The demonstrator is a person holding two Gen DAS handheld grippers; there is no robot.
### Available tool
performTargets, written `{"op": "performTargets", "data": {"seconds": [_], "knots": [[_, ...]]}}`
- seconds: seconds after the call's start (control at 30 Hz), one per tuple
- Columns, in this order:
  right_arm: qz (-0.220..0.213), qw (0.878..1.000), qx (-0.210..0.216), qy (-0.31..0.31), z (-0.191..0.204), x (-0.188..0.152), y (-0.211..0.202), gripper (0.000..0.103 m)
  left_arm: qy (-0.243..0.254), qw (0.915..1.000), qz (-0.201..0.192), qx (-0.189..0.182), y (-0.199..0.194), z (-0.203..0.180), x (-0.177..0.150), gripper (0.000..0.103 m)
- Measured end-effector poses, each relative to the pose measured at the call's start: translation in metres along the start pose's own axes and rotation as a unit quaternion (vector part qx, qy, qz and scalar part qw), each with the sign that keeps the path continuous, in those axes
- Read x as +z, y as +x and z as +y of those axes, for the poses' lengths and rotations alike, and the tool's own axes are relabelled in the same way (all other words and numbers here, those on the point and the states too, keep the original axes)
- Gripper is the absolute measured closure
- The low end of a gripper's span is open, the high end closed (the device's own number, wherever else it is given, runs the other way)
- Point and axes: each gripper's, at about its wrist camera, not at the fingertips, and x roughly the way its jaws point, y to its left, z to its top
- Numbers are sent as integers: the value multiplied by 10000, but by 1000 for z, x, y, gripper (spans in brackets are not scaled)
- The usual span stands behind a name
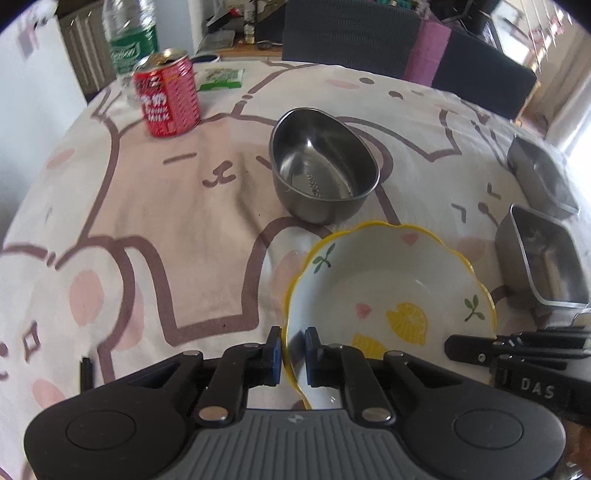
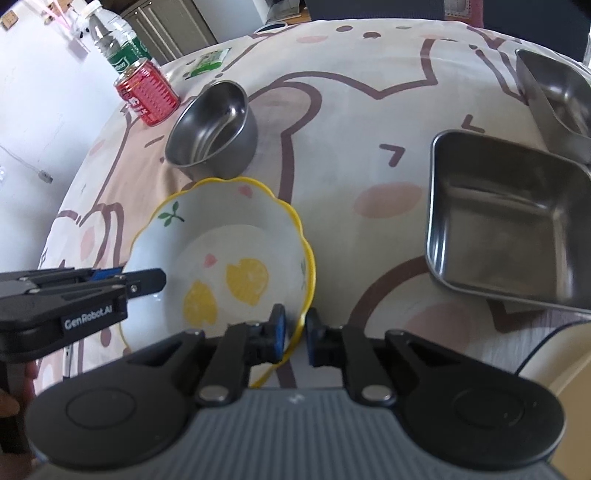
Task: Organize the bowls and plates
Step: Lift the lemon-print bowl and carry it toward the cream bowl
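Observation:
A white ceramic bowl with a yellow scalloped rim and lemon prints (image 1: 391, 295) (image 2: 229, 254) is held over the table. My left gripper (image 1: 293, 358) is shut on its left rim; it also shows in the right wrist view (image 2: 140, 282). My right gripper (image 2: 295, 332) is shut on its right rim; it also shows in the left wrist view (image 1: 476, 350). A round steel bowl (image 1: 325, 166) (image 2: 214, 129) stands just beyond it. Two square steel trays stand to the right, the near tray (image 1: 543, 258) (image 2: 506, 218) and the far tray (image 1: 539, 177) (image 2: 557, 99).
A red milk can (image 1: 168, 98) (image 2: 147, 92), a clear water bottle (image 1: 129, 33) (image 2: 110, 40) and a green packet (image 1: 221, 77) (image 2: 208, 61) stand at the far left. The table has a pink bear-print cloth (image 1: 166, 206). Dark chairs (image 1: 351, 33) stand behind it.

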Motion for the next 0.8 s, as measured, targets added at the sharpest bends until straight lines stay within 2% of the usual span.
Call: {"op": "performTargets", "data": {"seconds": [0.13, 0.3, 0.47, 0.8], "knots": [[-148, 9998, -121, -45, -1, 0, -4, 92, -53, 9999, -110, -116, -9, -2, -1, 93], [-416, 9991, 5, 91, -7, 5, -20, 92, -8, 9988, -486, -85, -32, -11, 2, 93], [-783, 9968, 159, 84, -16, 7, -49, 92, -130, 9958, -859, -303, -64, -22, 3, 96], [-1491, 9880, 173, 364, -65, -8, -126, 95, 30, 9894, -1259, -730, -106, -91, -11, 94]]}}
